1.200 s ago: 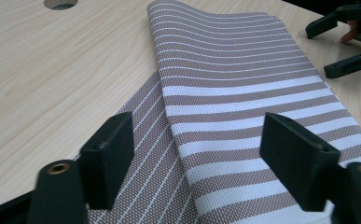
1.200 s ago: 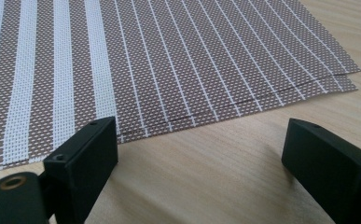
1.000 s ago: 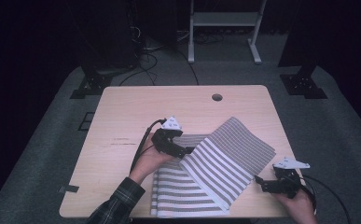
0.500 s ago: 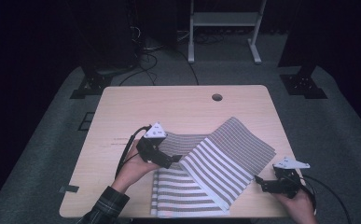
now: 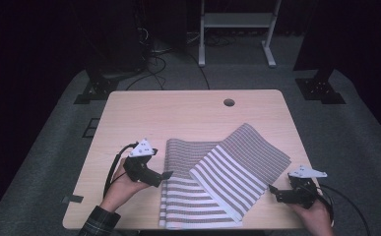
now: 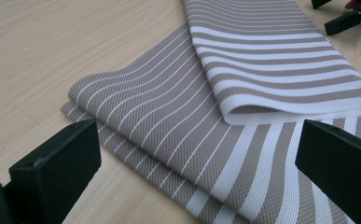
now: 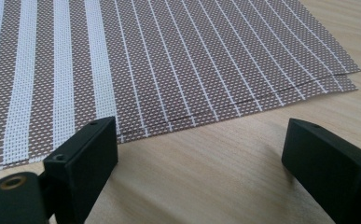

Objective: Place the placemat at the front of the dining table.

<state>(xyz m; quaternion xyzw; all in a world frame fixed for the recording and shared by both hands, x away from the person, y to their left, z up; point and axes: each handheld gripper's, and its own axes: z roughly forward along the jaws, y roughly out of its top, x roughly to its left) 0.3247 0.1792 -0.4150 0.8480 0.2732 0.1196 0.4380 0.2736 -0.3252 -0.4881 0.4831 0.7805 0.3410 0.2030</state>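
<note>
A grey-and-white striped cloth [image 5: 217,182] lies folded on the wooden table [image 5: 178,118], its wide-striped flap laid slantwise over the fine-striped layers. My left gripper [image 5: 164,178] sits at the cloth's left edge. Its jaws have just been opening and stand wide apart, with nothing pressed between them. In the left gripper view the left gripper [image 6: 196,135] hovers low over the cloth's [image 6: 169,93] folded corner, with the other gripper [image 6: 350,18] far off. My right gripper [image 5: 274,193] is open just off the cloth's right edge; in its own view the right gripper [image 7: 199,135] frames bare wood before the cloth [image 7: 169,60].
A round cable hole [image 5: 229,103] is in the table's far side. A strip of black tape [image 5: 72,199] sticks to the front left edge. On the floor beyond stand a white frame [image 5: 235,24], black stand feet [image 5: 321,91] and cables.
My left gripper has let go of the cloth near its middle and moved left and nearer to the cloth's left edge. The right gripper has stayed put.
</note>
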